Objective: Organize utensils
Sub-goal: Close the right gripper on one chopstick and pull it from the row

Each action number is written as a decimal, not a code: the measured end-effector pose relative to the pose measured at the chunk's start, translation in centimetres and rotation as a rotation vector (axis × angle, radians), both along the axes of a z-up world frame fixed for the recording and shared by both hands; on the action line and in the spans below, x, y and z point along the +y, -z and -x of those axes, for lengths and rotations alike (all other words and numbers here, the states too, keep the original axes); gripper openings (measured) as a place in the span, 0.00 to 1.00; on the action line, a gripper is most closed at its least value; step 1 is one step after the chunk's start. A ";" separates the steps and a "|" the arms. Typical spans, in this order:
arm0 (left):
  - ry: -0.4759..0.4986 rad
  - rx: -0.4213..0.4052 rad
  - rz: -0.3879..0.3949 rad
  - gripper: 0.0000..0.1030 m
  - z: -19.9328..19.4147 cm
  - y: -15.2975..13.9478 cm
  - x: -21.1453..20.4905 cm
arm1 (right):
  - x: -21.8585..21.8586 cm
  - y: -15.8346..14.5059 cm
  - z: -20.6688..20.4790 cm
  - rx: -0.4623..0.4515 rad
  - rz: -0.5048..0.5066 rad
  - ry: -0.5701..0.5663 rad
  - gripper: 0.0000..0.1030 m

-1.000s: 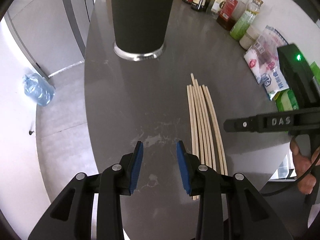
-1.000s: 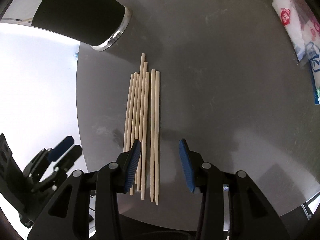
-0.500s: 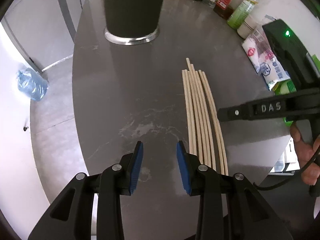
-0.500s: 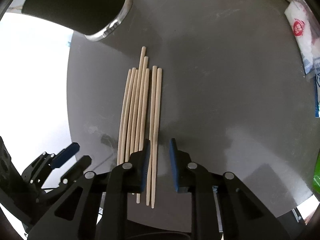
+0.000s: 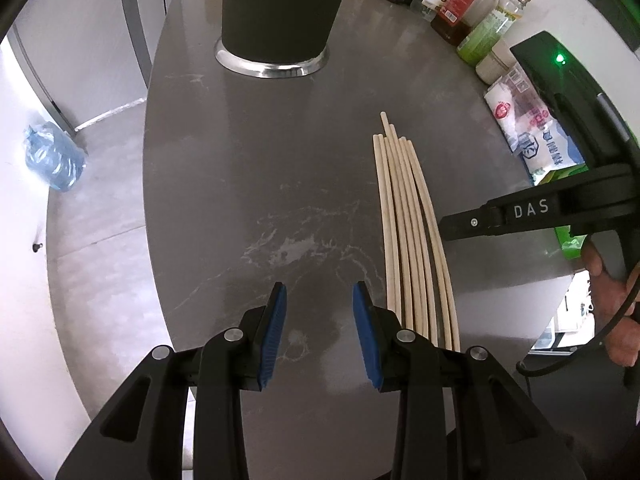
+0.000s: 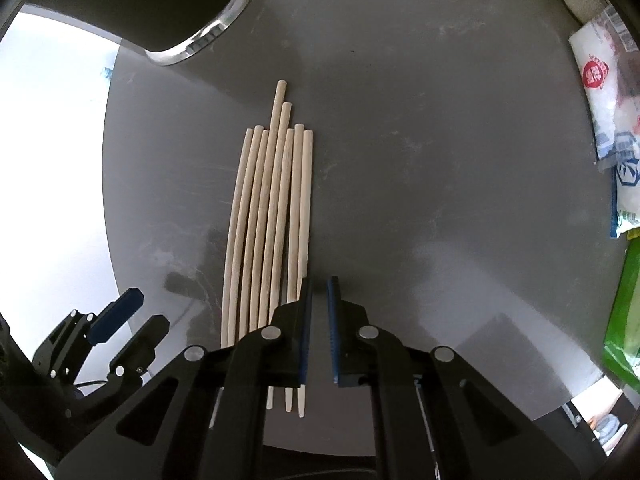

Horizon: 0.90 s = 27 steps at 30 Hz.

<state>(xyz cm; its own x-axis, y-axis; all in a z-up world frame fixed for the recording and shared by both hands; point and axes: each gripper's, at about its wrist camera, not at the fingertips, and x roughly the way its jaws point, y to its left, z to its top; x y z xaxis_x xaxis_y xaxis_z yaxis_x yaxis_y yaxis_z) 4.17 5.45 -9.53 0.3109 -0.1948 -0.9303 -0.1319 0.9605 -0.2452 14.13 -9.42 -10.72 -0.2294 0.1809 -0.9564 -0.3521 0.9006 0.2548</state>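
Several wooden chopsticks (image 5: pixel 404 220) lie side by side in a tight bundle on the round grey table (image 5: pixel 240 160). Behind them stands a tall black cup with a metal base (image 5: pixel 276 8). My left gripper (image 5: pixel 319 296) hovers open over bare tabletop, left of the bundle's near ends. In the right wrist view the chopsticks (image 6: pixel 276 200) run under the left finger of my right gripper (image 6: pixel 317 284). Its blue pads are shut to a thin slit with nothing between them. The cup (image 6: pixel 140 4) is at the top left there.
Sauce bottles (image 5: pixel 452 4) line the table's far right edge, with a white packet (image 5: pixel 532 136) and a green bag (image 6: pixel 624 312) nearer. A water jug (image 5: pixel 54 160) stands on the floor at left. A person's hand (image 5: pixel 612 320) holds the right gripper's handle.
The right gripper's jaws closed from wide apart to nearly touching and shifted right of the chopsticks. The two loose right-hand chopsticks now lie against the bundle. The left gripper barely moved.
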 end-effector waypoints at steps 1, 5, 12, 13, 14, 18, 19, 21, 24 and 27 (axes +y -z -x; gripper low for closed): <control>-0.002 -0.004 0.007 0.32 0.0 -0.1 0.1 | 0.0 0.1 -0.1 0.002 -0.001 0.005 0.09; 0.001 -0.010 0.012 0.32 0.0 -0.2 0.3 | -0.2 -0.1 -0.8 0.004 -0.018 0.030 0.09; 0.015 -0.013 0.015 0.32 -0.3 -0.2 0.3 | -0.9 0.1 -0.6 0.024 -0.021 0.024 0.09; 0.015 -0.011 0.016 0.32 -0.3 -0.2 0.2 | -1.1 0.1 -0.7 0.019 -0.022 0.021 0.09; 0.017 -0.009 0.016 0.32 -0.3 -0.2 0.2 | -1.3 0.1 -0.8 0.020 -0.021 0.022 0.09; 0.031 -0.002 0.014 0.32 -0.3 -0.1 -0.1 | -1.0 -0.2 -0.6 0.001 0.019 -0.007 0.08; 0.035 0.000 0.013 0.32 -0.4 0.0 -0.2 | 0.0 -0.2 -0.4 -0.006 0.037 -0.017 0.08; 0.041 0.004 0.013 0.32 -0.5 0.0 -0.4 | 0.5 -0.3 -0.3 -0.021 0.082 -0.033 0.07; 0.041 0.004 0.016 0.32 -0.6 0.0 -0.4 | 1.2 -0.3 -0.6 -0.017 0.112 -0.043 0.07; 0.038 0.015 0.011 0.32 -0.8 0.3 -0.3 | 1.4 -0.2 -0.8 -0.015 0.121 -0.058 0.04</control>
